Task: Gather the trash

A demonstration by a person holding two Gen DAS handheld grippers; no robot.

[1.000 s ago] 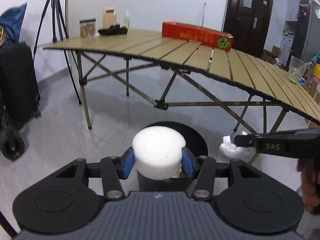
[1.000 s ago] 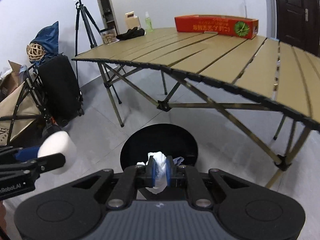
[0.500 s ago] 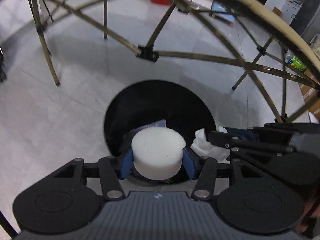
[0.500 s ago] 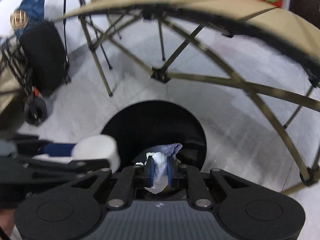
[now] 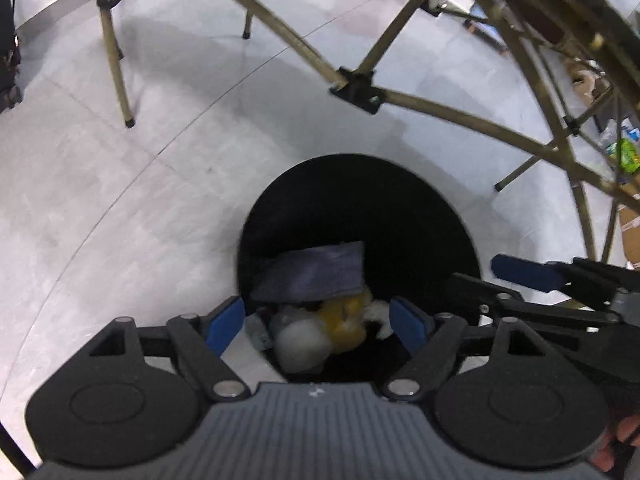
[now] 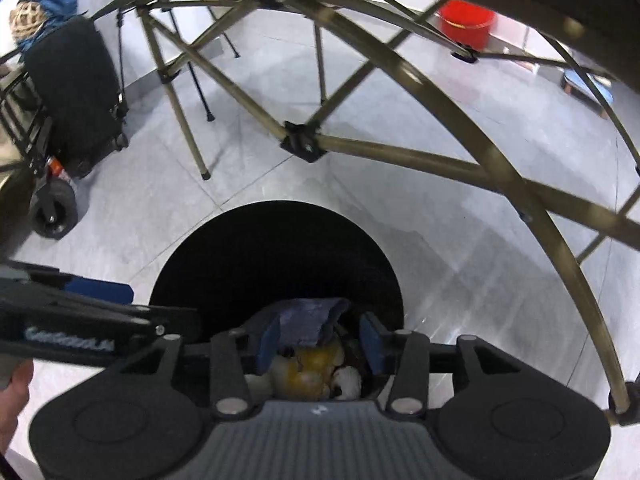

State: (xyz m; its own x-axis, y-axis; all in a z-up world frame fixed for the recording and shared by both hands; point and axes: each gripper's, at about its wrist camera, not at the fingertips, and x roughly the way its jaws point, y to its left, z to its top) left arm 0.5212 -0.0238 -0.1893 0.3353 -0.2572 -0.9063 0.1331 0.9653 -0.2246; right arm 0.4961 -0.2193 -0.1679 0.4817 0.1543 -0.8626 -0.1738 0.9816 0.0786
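Both grippers, left gripper and right gripper, open above seemingly dropped trash.

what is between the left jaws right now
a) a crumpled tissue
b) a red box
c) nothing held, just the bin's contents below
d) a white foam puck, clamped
c: the left gripper has its jaws spread with nothing pressed between the pads; they have just been opening, and the white foam puck lies down in the black bin with the other trash.
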